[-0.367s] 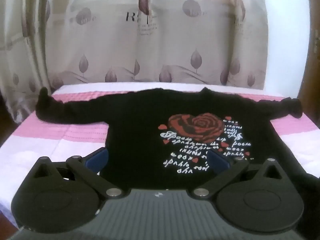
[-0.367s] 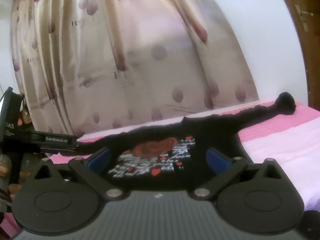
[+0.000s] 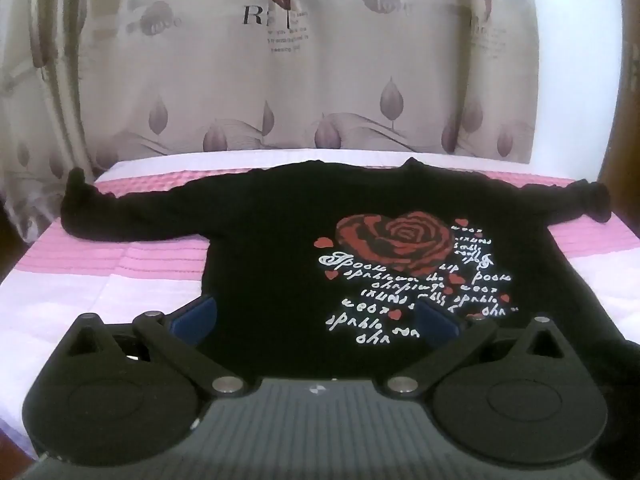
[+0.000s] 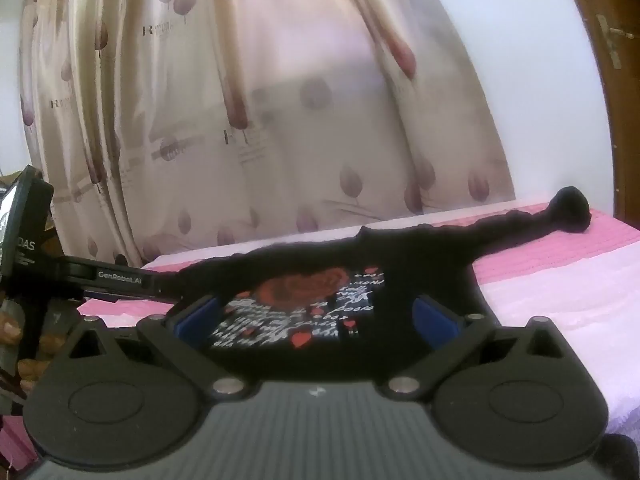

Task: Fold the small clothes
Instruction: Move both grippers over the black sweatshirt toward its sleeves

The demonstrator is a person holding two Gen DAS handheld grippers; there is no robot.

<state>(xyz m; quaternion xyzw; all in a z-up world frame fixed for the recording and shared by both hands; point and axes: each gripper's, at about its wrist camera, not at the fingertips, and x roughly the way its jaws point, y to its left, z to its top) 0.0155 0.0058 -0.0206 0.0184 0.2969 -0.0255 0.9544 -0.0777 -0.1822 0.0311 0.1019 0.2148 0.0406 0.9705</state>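
Observation:
A small black long-sleeved sweater [image 3: 280, 248] with a red rose and white script lies flat on the pink and white bed cover [image 3: 80, 280], both sleeves spread out sideways. My left gripper [image 3: 316, 316] hangs over its near hem, jaws wide open, blue pads apart with nothing between them. In the right wrist view the sweater [image 4: 420, 256] appears from lower down and further right. My right gripper [image 4: 316, 316] is open above the hem too. The other gripper's body [image 4: 104, 276] shows at the left edge, held by a hand [image 4: 12, 332].
A patterned beige curtain [image 3: 320, 72] hangs behind the bed. A brown wooden door frame [image 4: 612, 80] stands at the right. The right sleeve's cuff [image 4: 570, 214] reaches close to the bed's right edge. The pink stripe of the cover [image 4: 560, 256] runs under the sleeves.

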